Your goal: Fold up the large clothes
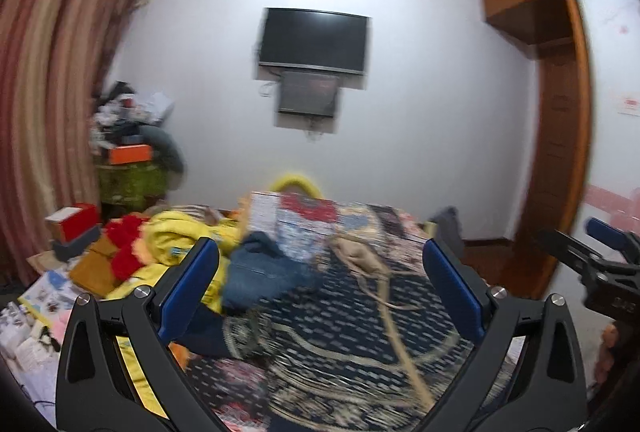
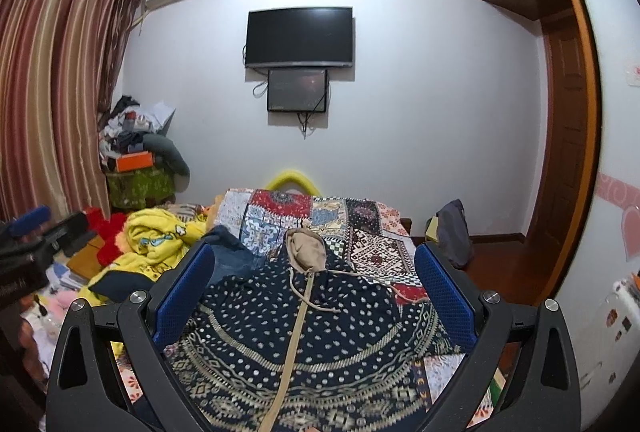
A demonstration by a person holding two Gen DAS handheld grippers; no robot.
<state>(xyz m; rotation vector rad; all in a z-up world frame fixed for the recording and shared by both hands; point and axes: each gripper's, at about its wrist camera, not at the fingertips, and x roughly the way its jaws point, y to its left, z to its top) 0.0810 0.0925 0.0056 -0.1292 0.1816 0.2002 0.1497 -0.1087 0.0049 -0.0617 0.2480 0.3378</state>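
A dark navy hooded garment [image 2: 320, 324] with pale dots, gold banding and a tan zip strip lies spread front-up on the bed, its tan-lined hood [image 2: 307, 252] toward the far end. The blurred left wrist view shows the same garment [image 1: 340, 324]. My right gripper [image 2: 314, 292] hangs open above the garment's chest with nothing between its blue pads. My left gripper [image 1: 320, 284] is open too, over the garment's left part, empty. The right gripper also shows in the left wrist view at the right edge [image 1: 588, 248].
A patchwork quilt [image 2: 360, 228] covers the bed. Left of the garment lie blue jeans [image 2: 232, 256], a yellow garment [image 2: 156, 244] and a red plush [image 2: 106, 236]. Boxes and clutter fill the left corner by the curtain [image 2: 48, 92]. A grey bag [image 2: 454, 232] sits right; a wooden wardrobe [image 2: 560, 112] stands beyond.
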